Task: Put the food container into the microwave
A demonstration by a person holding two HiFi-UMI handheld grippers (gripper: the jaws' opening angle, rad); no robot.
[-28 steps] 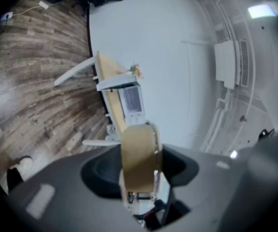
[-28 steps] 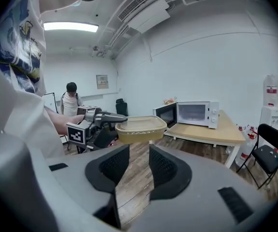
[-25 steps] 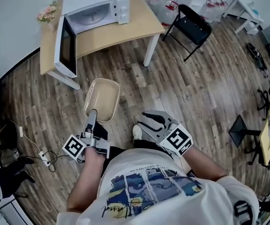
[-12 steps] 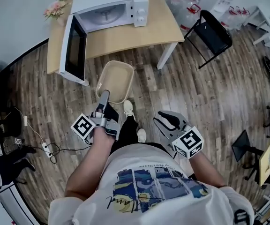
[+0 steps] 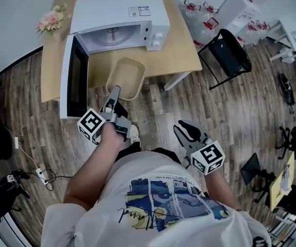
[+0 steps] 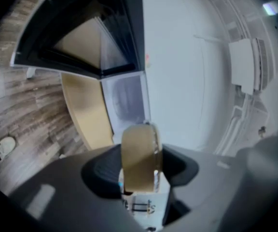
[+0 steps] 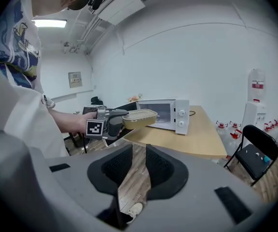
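The beige food container (image 5: 125, 78) is held level by its near rim, with my left gripper (image 5: 114, 92) shut on it. It hangs over the table's front edge, just in front of the open cavity of the white microwave (image 5: 118, 18). The microwave's door (image 5: 71, 76) stands swung open to the left. In the left gripper view the container (image 6: 139, 158) fills the space between the jaws, and the microwave cavity (image 6: 124, 98) lies straight beyond. My right gripper (image 5: 188, 131) hangs low at my right side, open a little and holding nothing. It sees the container (image 7: 139, 117) from the side.
The microwave stands on a light wooden table (image 5: 173, 45) with pink flowers (image 5: 50, 20) at its far left corner. A black folding chair (image 5: 225, 55) and water bottles (image 5: 199, 19) are to the right. A power strip and cables (image 5: 14, 176) lie on the wooden floor at left.
I have walked up to the table. The left gripper has carried the container forward from above the floor to the table's edge before the open microwave. The right gripper stayed low.
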